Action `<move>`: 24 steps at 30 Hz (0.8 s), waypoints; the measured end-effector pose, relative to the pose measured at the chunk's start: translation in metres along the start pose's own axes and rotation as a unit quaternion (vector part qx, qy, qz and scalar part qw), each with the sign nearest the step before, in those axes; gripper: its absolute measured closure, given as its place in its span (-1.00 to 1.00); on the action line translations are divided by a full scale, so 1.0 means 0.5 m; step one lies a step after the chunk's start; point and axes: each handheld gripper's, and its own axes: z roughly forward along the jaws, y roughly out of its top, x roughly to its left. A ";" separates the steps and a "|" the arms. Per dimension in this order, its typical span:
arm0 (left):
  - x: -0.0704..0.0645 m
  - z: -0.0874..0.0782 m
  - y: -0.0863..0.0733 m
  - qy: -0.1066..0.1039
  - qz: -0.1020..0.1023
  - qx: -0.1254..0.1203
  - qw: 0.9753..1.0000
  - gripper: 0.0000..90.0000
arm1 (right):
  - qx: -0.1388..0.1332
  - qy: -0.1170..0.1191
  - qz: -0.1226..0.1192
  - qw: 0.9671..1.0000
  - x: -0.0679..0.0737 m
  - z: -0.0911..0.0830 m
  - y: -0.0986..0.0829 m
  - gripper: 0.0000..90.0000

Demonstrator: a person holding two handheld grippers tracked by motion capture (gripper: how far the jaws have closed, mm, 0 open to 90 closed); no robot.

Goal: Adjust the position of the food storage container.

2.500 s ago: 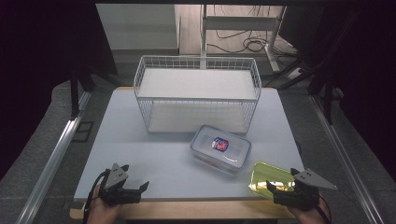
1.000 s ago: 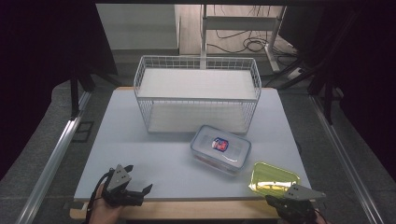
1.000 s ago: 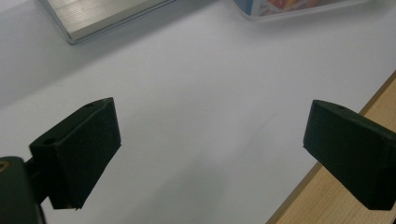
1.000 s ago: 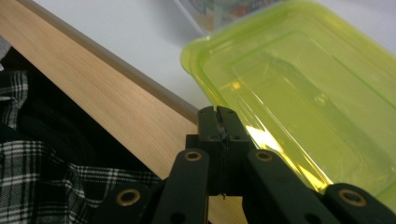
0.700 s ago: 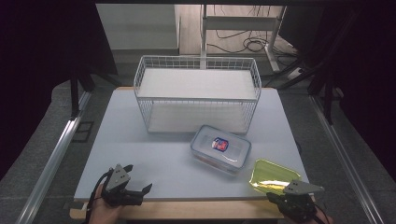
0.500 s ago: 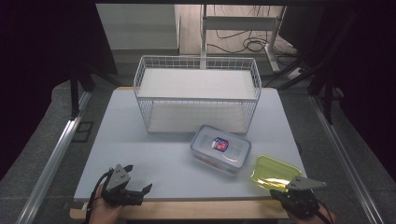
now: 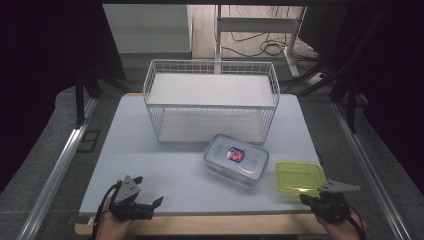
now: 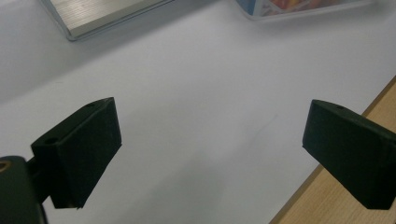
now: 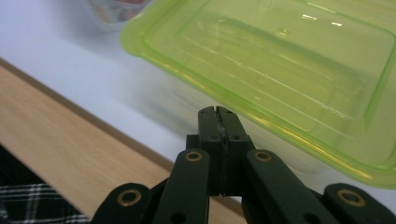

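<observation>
Here, at the lower right of the high view, the right tongs [image 7: 307,199] have both jaws pressed together just at the near edge of the green lid [image 7: 298,176]; whether they pinch its rim, I cannot tell. The left tongs [image 7: 152,204], lower left, stand wide over the bare table [image 7: 165,160]. Farther up lie the clear box [image 7: 236,160] and the wire basket [image 7: 212,102].

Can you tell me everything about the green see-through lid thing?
The green lid is a see-through, yellow-green plastic rectangle with rounded corners, a raised rim and a stepped, sunken middle panel. It sits near the front right corner of the white table, just right of the clear box. In the right gripper view its near edge looks lifted off the table. The right gripper, jaws shut, sits right at that edge; whether they touch is unclear.
</observation>
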 end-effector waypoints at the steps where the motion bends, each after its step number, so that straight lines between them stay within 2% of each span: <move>1: 0.000 0.000 0.000 0.000 -0.001 0.001 1.000 -0.90 | 0.001 -0.002 0.001 1.000 -0.004 0.003 0.001 0.98; 4: 0.001 0.000 0.000 -0.002 -0.004 0.000 1.000 -0.90 | 0.001 -0.001 0.006 1.000 -0.012 0.008 0.006 0.98; 9: 0.002 0.002 0.001 -0.003 -0.012 0.004 1.000 -0.89 | 0.005 0.012 0.008 1.000 0.001 -0.001 0.004 0.98; 11: 0.003 0.005 0.005 -0.007 -0.020 0.012 1.000 -0.89 | -0.002 0.021 0.010 1.000 0.011 -0.009 0.009 0.97; 12: 0.004 0.008 0.009 -0.009 -0.022 0.015 1.000 -0.89 | -0.009 0.020 0.007 1.000 0.016 -0.013 0.014 0.97; 13: 0.009 0.016 0.024 -0.020 -0.021 0.017 0.999 -0.91 | -0.023 0.019 0.004 1.000 0.028 -0.017 0.028 0.95; 14: 0.009 0.016 0.024 -0.020 -0.021 0.017 0.999 -0.90 | -0.023 0.019 0.004 1.000 0.028 -0.017 0.028 0.95; 15: 0.016 0.025 0.044 -0.022 -0.030 0.002 0.999 -0.86 | -0.036 0.018 0.000 0.999 0.037 -0.017 0.044 0.94; 16: 0.019 0.029 0.053 -0.027 -0.034 -0.002 0.999 -0.82 | -0.041 0.015 0.001 0.999 0.041 -0.014 0.053 0.94; 17: 0.025 0.038 0.066 -0.037 -0.034 -0.007 0.999 -0.75 | -0.042 0.011 0.000 0.999 0.042 -0.011 0.061 0.94; 18: 0.025 0.038 0.066 -0.037 -0.034 -0.007 0.999 -0.61 | -0.042 0.011 0.000 0.999 0.042 -0.011 0.061 0.94; 19: 0.029 0.047 0.077 -0.037 -0.026 -0.008 0.999 -0.61 | -0.045 0.008 -0.001 0.999 0.044 -0.004 0.074 0.94; 20: 0.032 0.057 0.088 -0.037 -0.020 -0.006 0.999 -0.44 | -0.044 0.007 0.000 0.999 0.046 0.003 0.086 0.92; 21: 0.037 0.069 0.100 -0.043 -0.016 -0.004 0.999 -0.27 | -0.046 0.004 -0.001 0.999 0.047 0.009 0.098 0.91; 22: 0.047 0.096 0.126 -0.054 -0.019 -0.003 0.998 0.12 | -0.048 -0.001 -0.007 0.999 0.049 0.024 0.119 0.93; 23: 0.047 0.096 0.126 -0.054 -0.019 -0.003 0.998 0.37 | -0.048 -0.001 -0.007 0.999 0.049 0.024 0.119 0.93; 24: 0.052 0.128 0.152 -0.068 -0.026 -0.002 0.997 0.53 | -0.047 -0.002 -0.006 0.999 0.049 0.044 0.146 0.95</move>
